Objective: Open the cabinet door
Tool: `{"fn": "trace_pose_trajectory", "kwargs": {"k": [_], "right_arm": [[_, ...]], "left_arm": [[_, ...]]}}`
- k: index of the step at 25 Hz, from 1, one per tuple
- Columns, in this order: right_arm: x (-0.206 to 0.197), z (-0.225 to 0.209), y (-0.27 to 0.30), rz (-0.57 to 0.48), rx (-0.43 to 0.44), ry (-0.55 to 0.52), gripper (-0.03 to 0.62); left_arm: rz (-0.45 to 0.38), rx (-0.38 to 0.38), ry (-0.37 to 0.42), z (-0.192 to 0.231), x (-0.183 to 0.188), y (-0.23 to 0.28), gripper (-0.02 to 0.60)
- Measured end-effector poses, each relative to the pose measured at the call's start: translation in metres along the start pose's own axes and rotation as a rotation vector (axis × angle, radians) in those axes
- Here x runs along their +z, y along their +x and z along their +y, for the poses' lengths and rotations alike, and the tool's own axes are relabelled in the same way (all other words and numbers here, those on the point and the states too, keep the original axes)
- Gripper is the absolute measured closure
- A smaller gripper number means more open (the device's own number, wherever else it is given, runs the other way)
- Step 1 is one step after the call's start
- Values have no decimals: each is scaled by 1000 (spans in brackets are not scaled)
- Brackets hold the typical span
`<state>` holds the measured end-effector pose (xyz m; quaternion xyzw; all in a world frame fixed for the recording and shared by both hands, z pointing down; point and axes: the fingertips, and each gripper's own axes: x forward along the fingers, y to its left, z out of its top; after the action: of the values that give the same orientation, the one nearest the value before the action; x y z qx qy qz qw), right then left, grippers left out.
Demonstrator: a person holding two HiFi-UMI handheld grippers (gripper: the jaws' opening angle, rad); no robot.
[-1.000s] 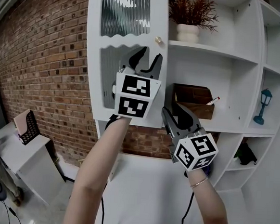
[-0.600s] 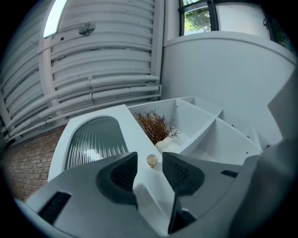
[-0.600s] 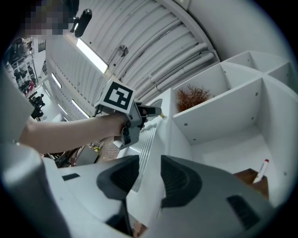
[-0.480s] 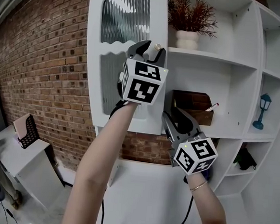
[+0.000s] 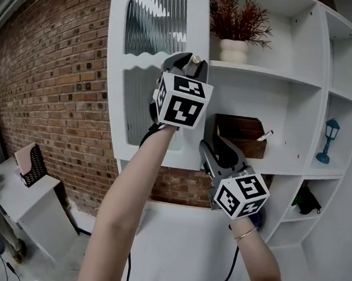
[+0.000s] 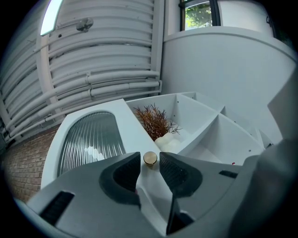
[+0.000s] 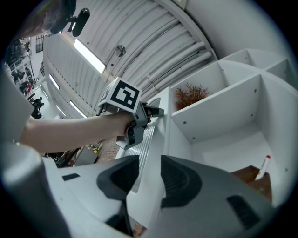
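A: Cabinet door, head view: it stands at the shelf unit's left and looks unopened. What differs from a second ago?
B: We have raised the left gripper from mid-panel to the brass knob. The right gripper waits below.
A: Left gripper view?
B: Our jaws are closing with the knob between them, pads not yet pressing. We judge the pull comes next.
A: Right gripper view?
B: Jaws spread, pinching nothing.
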<state>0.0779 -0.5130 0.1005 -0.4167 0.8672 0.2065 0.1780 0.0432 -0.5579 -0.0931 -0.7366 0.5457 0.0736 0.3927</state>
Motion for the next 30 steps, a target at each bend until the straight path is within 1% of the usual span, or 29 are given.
{"fn": "trace_pose_trajectory", "kwargs": {"k": [4, 7, 14, 23, 26, 30], "right_arm": [[-4, 1, -2, 9, -2, 7, 457], [-6, 1, -4, 17, -5, 10, 457], [-9, 0, -9, 25, -11, 19, 459], [-9, 9, -10, 34, 10, 40, 457], [-10, 12, -11, 34, 17, 67, 457], [-9, 18, -13, 45, 25, 76, 455]], "left_arm": [[22, 7, 9, -1, -4, 3, 471], [22, 25, 17, 0, -3, 3, 501], [19, 28, 0, 0, -1, -1, 505], [-26, 31, -2, 4, 14, -22, 508], [-46, 32, -22, 6, 19, -31, 508], [-55, 29, -50, 10, 25, -42, 508]]}}
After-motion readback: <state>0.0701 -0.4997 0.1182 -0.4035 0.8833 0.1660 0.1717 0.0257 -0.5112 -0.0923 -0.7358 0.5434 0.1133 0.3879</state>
